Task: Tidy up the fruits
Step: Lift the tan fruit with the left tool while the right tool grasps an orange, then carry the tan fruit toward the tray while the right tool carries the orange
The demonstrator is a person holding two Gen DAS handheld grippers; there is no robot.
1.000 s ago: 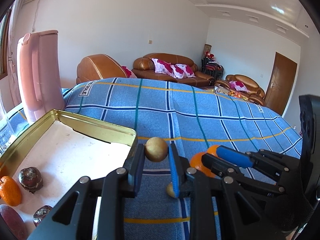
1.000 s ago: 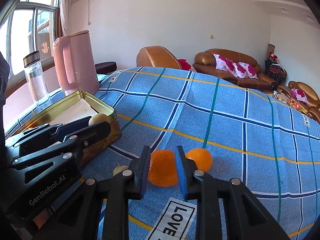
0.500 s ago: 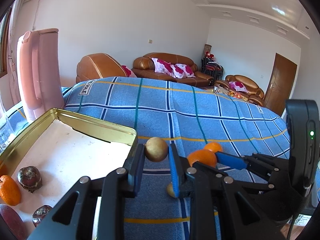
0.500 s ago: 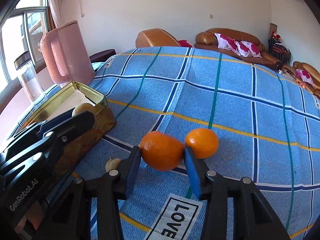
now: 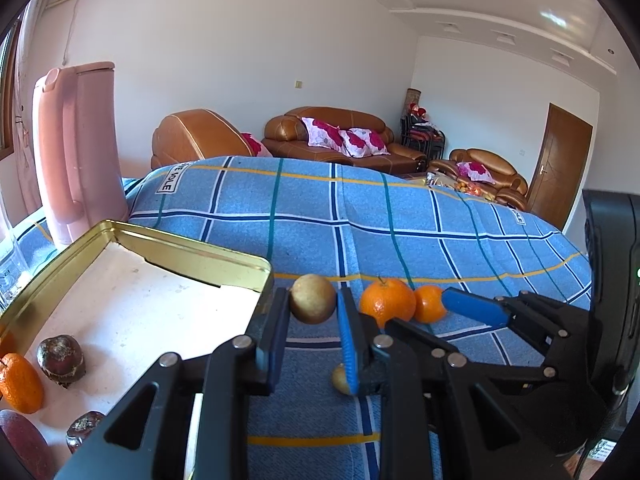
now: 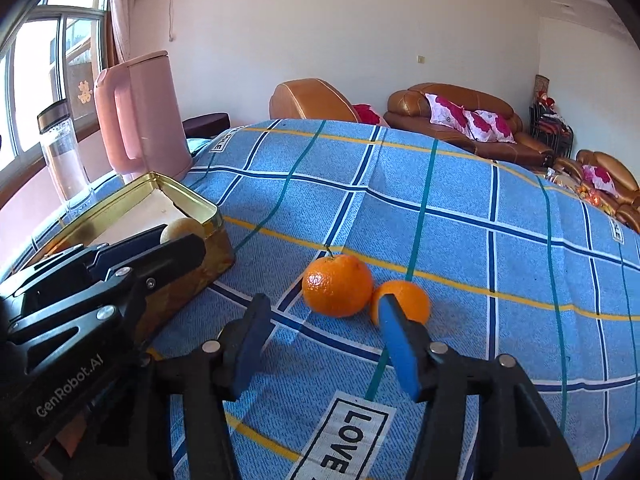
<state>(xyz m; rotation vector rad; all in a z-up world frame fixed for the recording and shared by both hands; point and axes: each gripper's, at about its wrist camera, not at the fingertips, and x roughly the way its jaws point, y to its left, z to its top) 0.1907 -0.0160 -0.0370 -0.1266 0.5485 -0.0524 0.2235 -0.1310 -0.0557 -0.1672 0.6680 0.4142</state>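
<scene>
Right tool point(image 6: 318, 338) just opening, empty; 2 oranges point(image 6: 338, 290) ahead; left tool point(image 5: 312, 322) clamped on tan fruit point(image 5: 313, 298).

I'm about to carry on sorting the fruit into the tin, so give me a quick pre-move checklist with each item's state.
1. Left gripper clamped on the yellow-brown fruit: ok.
2. Right gripper clear of the stemmed orange, its jaws having just been opening: ok.
3. Both oranges resting on the blue cloth; second orange touches the first: ok.
4. Bare floor space in the gold tin: ok.
5. Small fruit under the left gripper: mostly hidden, cannot tell.
</scene>
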